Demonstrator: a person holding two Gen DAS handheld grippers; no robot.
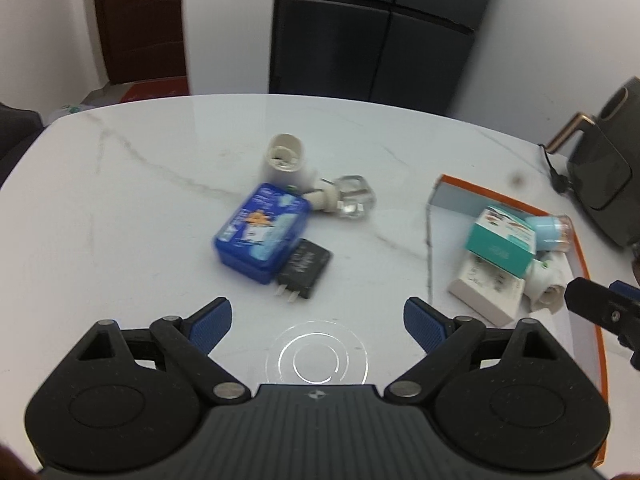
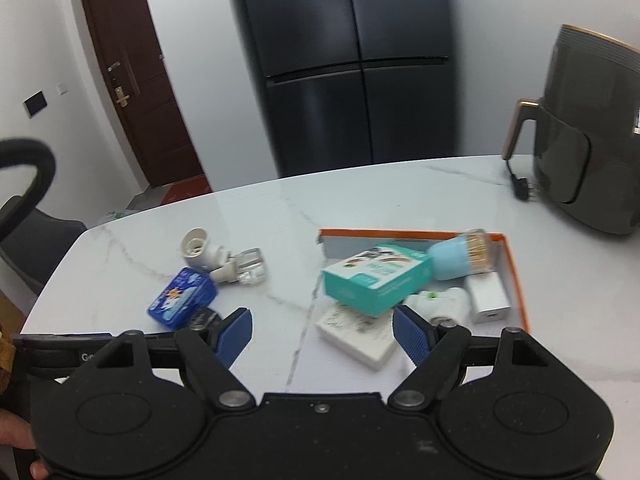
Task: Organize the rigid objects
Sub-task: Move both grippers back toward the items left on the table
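Note:
A blue box (image 1: 262, 232) lies on the white marble table (image 1: 140, 200), half over a black plug adapter (image 1: 304, 268). Behind them are a white lamp socket (image 1: 286, 158) and a clear glass piece (image 1: 354, 198). An orange-rimmed tray (image 1: 588, 264) at the right holds a teal box (image 1: 502, 244), a light blue toothpick jar (image 1: 550, 232) and a white power strip (image 1: 486, 290). My left gripper (image 1: 318, 320) is open and empty, just short of the black adapter. My right gripper (image 2: 322, 332) is open and empty, near the tray's (image 2: 516, 272) left edge, before the teal box (image 2: 376, 278).
A dark air fryer (image 2: 592, 152) with a loose power plug (image 2: 522, 188) stands at the table's far right. A black fridge (image 2: 344, 60) and a brown door (image 2: 136, 80) are behind the table. A dark chair (image 2: 24, 208) is at the left.

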